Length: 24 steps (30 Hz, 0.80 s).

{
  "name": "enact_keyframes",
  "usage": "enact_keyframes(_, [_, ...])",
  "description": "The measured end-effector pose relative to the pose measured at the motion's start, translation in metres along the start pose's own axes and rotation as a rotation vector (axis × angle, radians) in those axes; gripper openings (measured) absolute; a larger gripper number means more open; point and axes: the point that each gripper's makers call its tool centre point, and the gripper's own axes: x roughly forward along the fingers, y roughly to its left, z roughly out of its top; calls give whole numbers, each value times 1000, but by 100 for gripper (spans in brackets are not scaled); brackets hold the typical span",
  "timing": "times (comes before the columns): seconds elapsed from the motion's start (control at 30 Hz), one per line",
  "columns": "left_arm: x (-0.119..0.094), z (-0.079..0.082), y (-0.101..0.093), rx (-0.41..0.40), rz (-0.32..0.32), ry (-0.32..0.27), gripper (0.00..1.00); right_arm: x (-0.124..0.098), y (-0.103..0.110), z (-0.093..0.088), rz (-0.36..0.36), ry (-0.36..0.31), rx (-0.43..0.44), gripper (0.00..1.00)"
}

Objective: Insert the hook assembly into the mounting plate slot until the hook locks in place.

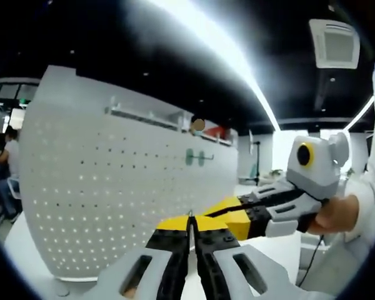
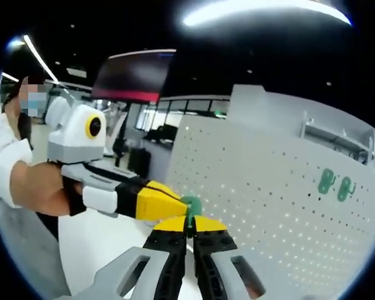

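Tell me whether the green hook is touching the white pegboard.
Apart. The right gripper view shows the green hook clamped at the right hand-held gripper tips, with bare table between it and the pegboard.

The pegboard (image 1: 119, 187) looks like smooth white sheet, metal or plastic I cannot tell, with a matt painted finish and rows of small punched holes. Two green hooks (image 2: 335, 182) hanging on it seem to be glossy moulded plastic, as does the small green hook piece (image 2: 190, 206) pinched in the right gripper (image 2: 189, 240). The left gripper (image 1: 190, 240) has hard, smooth plastic shells, pale grey and faintly shiny, with black fingers (image 1: 175, 262) that look matt and rubbery under yellow plastic tips. The tabletop (image 1: 281, 247) is plain white and smooth with a dull sheen. A person's sleeve (image 2: 3, 162) is white cloth.
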Motion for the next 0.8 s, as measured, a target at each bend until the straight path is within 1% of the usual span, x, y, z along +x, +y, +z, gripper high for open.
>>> enact_keyframes(0.13, [-2, 3, 1, 21, 7, 0, 7, -3, -5, 1, -15, -7, 27, 0])
enact_keyframes(0.27, [-9, 7, 1, 31, 7, 2, 9, -5, -9, 2, -27, -10, 34, 0])
enact_keyframes(0.37, [-16, 11, 0, 32, 7, 4, 16, -8, -12, 3, -38, -14, 40, 0])
enact_keyframes(0.47, [-20, 14, 0, 41, 7, 7, 17, -10, -15, 1, -49, -14, 51, 0])
enact_keyframes(0.57, [-23, 17, -2, 45, 5, 10, 23, -12, -17, 2, -57, -19, 64, 0])
enact_keyframes(0.73, [-28, 16, -7, 65, 0, 33, 27, -15, -22, 3, -76, -24, 65, 0])
enact_keyframes(0.8, [-30, 15, -7, 66, 0, 39, 31, -17, -24, 4, -86, -26, 66, 0])
